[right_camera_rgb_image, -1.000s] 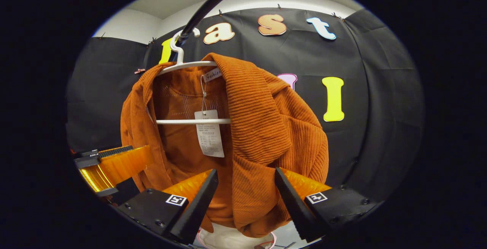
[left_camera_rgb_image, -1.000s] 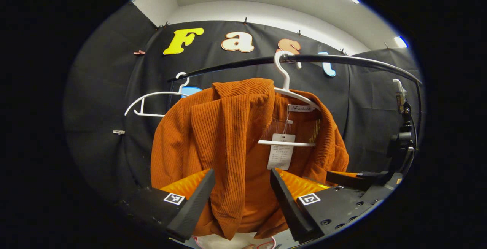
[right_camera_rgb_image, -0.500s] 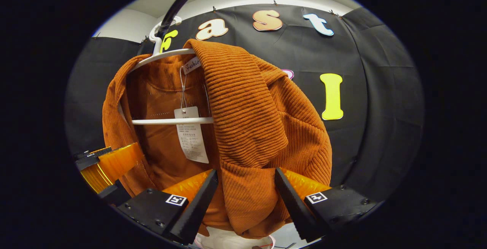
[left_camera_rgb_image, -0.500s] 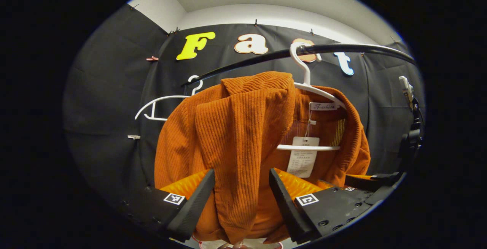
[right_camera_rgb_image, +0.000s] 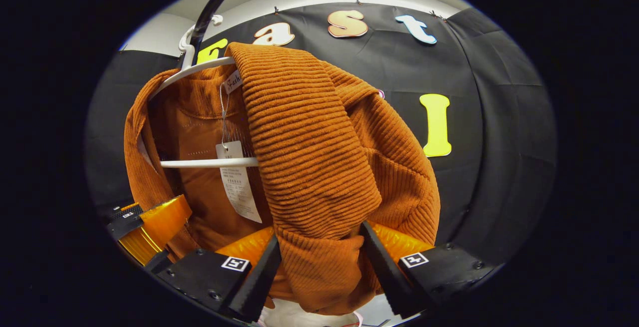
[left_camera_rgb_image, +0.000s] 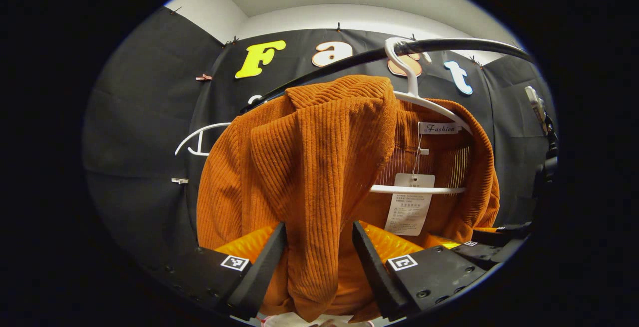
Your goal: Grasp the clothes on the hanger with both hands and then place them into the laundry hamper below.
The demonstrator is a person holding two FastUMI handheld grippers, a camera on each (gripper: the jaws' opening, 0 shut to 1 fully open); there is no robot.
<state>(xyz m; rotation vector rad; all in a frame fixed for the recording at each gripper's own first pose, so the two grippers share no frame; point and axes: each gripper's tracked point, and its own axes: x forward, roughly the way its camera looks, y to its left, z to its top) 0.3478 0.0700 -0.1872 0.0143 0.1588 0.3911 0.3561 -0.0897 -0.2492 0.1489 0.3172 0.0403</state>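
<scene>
The rust-orange ribbed corduroy jacket (left_camera_rgb_image: 319, 167) hangs on a white plastic hanger (left_camera_rgb_image: 424, 110); left claw (left_camera_rgb_image: 318, 262) and right claw (right_camera_rgb_image: 319, 267) each gape around a front fold, ready to pinch, not yet gripping.

We are counting one rust-orange ribbed garment (left_camera_rgb_image: 309, 167), draping over one white hanger (left_camera_rgb_image: 424, 105) at about one o'clock in the left gripper view. We are seeing a second white hanger (left_camera_rgb_image: 199, 137), bare, at about nine o'clock, so two hangers in all, both hanging from one black rail (left_camera_rgb_image: 449, 45). One paper tag (left_camera_rgb_image: 410, 207) is dangling inside the garment's collar, and one sewn neck label (left_camera_rgb_image: 439, 128) is showing above it. Two small clips (left_camera_rgb_image: 203, 77) are sitting on the wall at ten o'clock.
</scene>
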